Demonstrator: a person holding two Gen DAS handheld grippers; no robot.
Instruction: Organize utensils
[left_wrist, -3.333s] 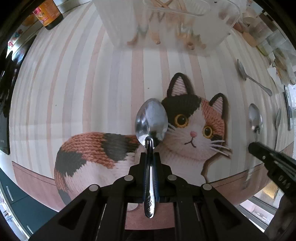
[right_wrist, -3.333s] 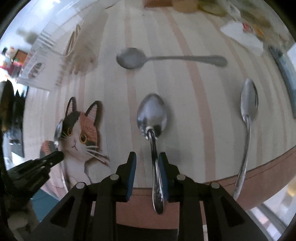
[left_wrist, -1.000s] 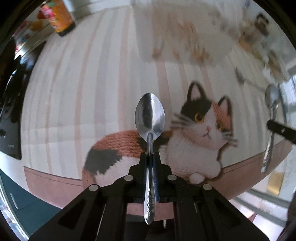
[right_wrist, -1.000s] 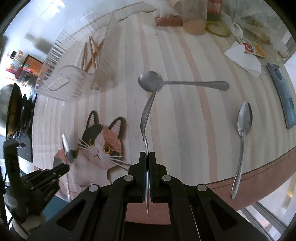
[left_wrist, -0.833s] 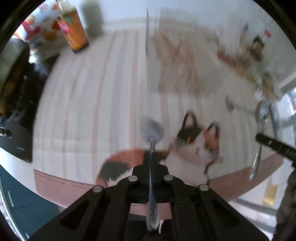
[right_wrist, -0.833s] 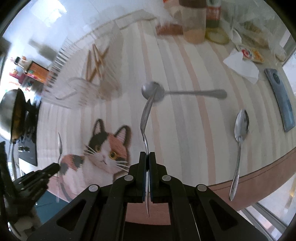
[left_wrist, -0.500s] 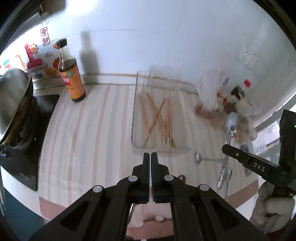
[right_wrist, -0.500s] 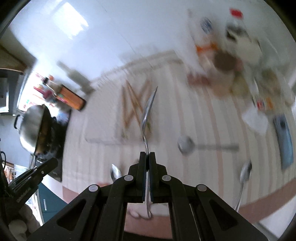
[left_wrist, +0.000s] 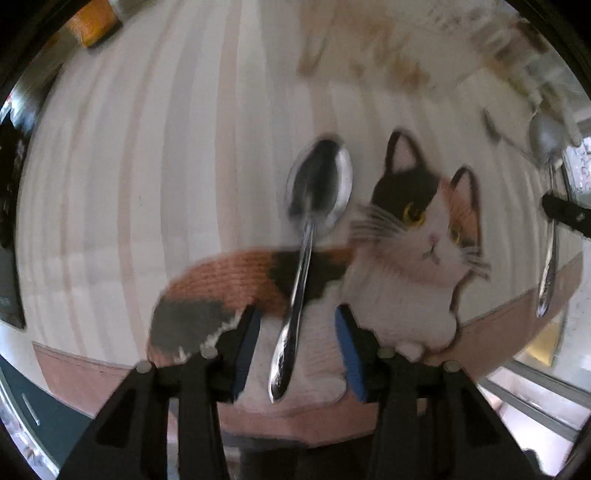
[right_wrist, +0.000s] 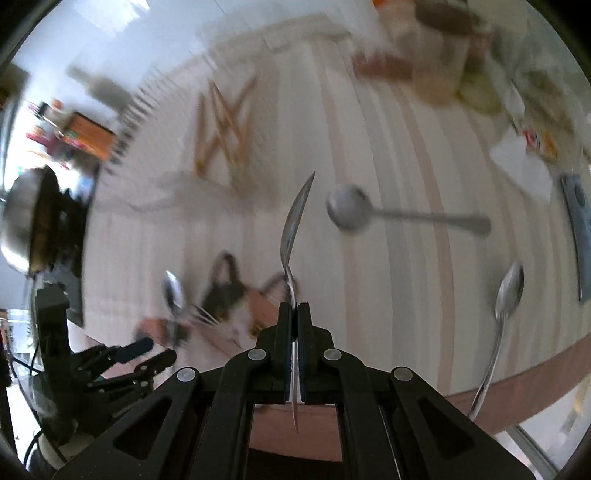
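My left gripper points down over the cat-shaped mat, and its jaws are opening. A steel spoon lies slanted between the blue pads, and neither pad touches it. My right gripper is shut on the handle of a second spoon, seen edge-on with its bowl pointing away. That held spoon also shows at the right edge of the left wrist view. Two more spoons lie on the striped table. The left gripper shows at lower left in the right wrist view.
A clear tray with wooden chopsticks sits at the back of the table. A phone and white paper lie at the right. Bottles and jars crowd the far right corner. A wok stands at the left, and the table's front edge is close.
The left gripper rose high above the table, then dropped back over the cat mat and parted its jaws, freeing its spoon. The right gripper kept its spoon and sank slightly.
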